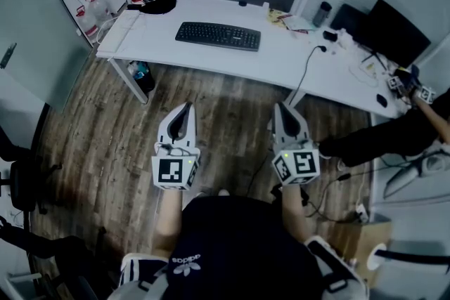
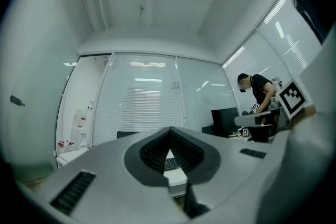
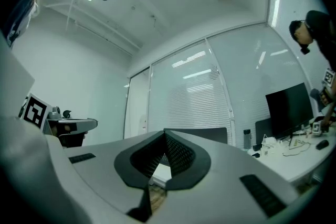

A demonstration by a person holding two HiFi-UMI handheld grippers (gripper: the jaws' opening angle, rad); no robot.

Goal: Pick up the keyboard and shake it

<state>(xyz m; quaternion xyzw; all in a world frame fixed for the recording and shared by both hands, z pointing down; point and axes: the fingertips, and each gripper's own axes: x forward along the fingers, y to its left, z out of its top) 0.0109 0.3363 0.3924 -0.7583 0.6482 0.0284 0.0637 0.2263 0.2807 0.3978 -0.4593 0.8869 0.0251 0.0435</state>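
Head view shows the task at its very start, the reach not yet made: the person stands back from the white desk (image 1: 281, 61), with the left gripper (image 1: 184, 109) and the right gripper (image 1: 283, 109) held out side by side above the wood floor (image 1: 105, 137), both clenched tight on nothing. The black keyboard (image 1: 218, 36) lies flat on the desk, well ahead of both grippers and nearer the left one's line, untouched. I'd judge the next move calls for stepping up, spreading the jaws and taking the keyboard by its ends.
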